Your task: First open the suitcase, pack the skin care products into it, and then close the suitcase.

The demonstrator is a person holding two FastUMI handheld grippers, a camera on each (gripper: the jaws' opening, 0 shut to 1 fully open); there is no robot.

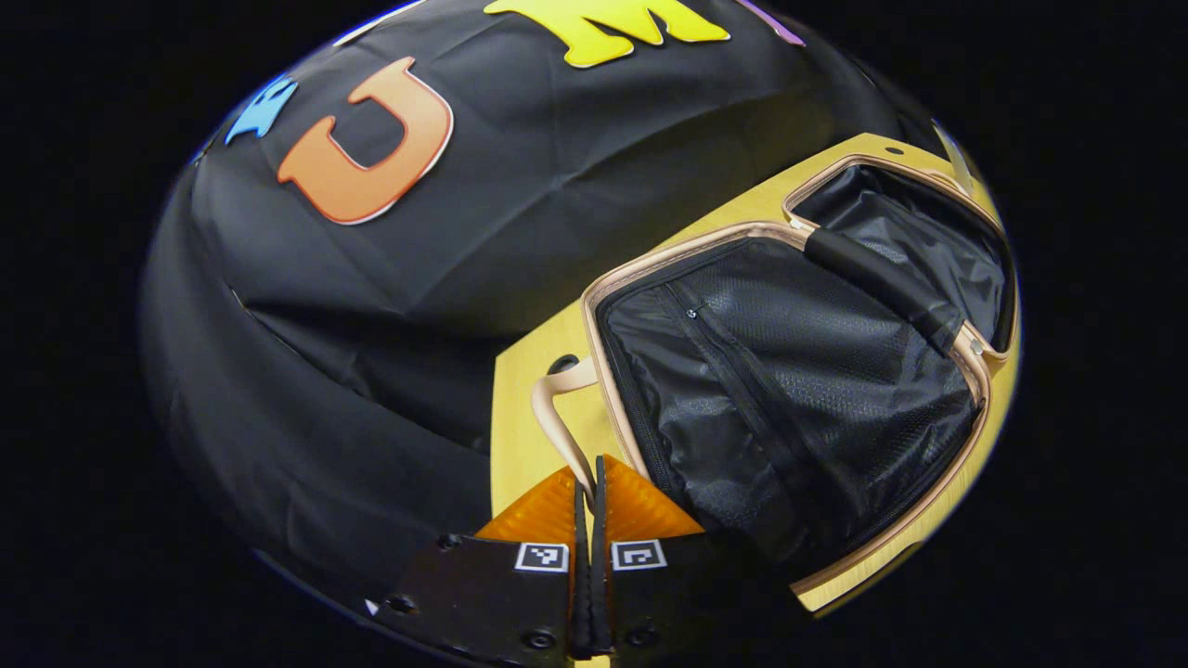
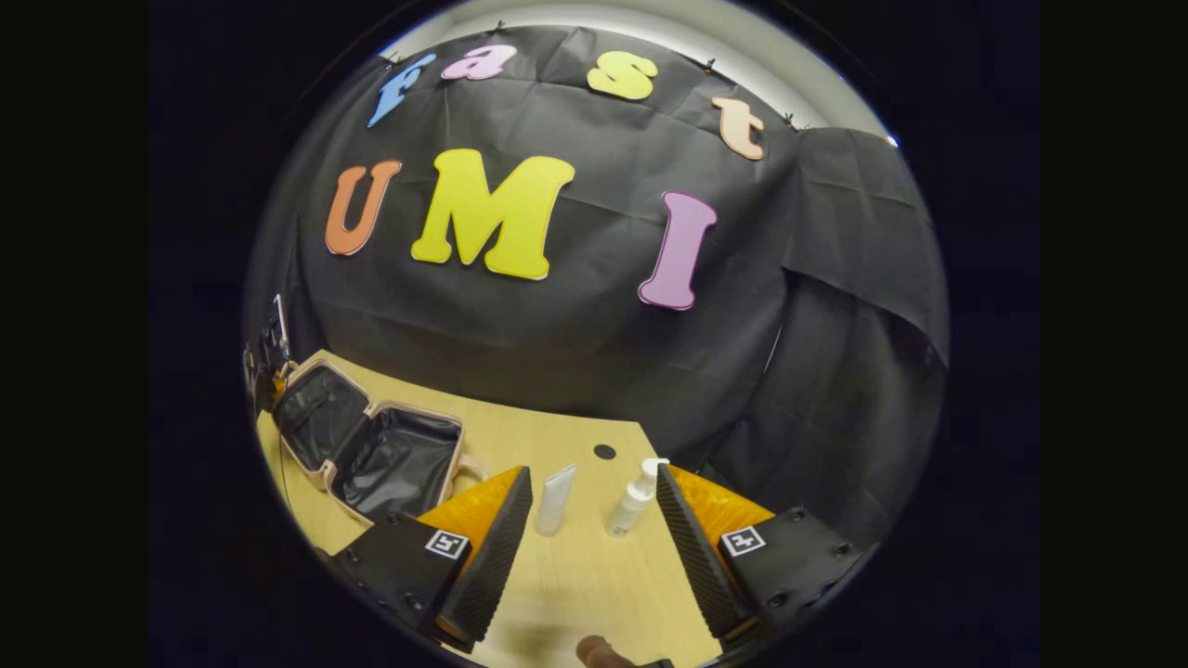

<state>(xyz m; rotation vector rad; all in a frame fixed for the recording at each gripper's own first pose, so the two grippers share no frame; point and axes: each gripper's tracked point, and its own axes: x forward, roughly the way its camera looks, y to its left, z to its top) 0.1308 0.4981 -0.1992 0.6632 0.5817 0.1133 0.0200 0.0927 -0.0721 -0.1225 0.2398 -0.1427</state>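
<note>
Black cloth hangs behind a pale wooden table [image 2: 575,575], and the suitcase [image 2: 371,450] lies on its left part, already spread open with both dark-lined halves facing up. In the left gripper view the left gripper [image 1: 588,520] sits at the near edge of the case, its two fingers drawn together on the thin pale handle [image 1: 561,413] that loops out from the shell beside the mesh-lined half [image 1: 789,390]. That hold looks useful for steadying the case, so it is best kept low and still, without tugging the case along the table.

Further right, in the right gripper view, a white tube [image 2: 555,499] and a white pump bottle [image 2: 635,498] stand upright, side by side but apart, just beyond the right gripper [image 2: 594,529]. Its fingers are spread wide with nothing between them. The step in hand seems to be the first pick. To do it well, choose one item, probably the tube, since it is nearer the case; centre it between the fingers, come in low on its body, and close gently so it does not tip or knock the bottle. A small dark hole [image 2: 604,452] in the table lies behind both.
</note>
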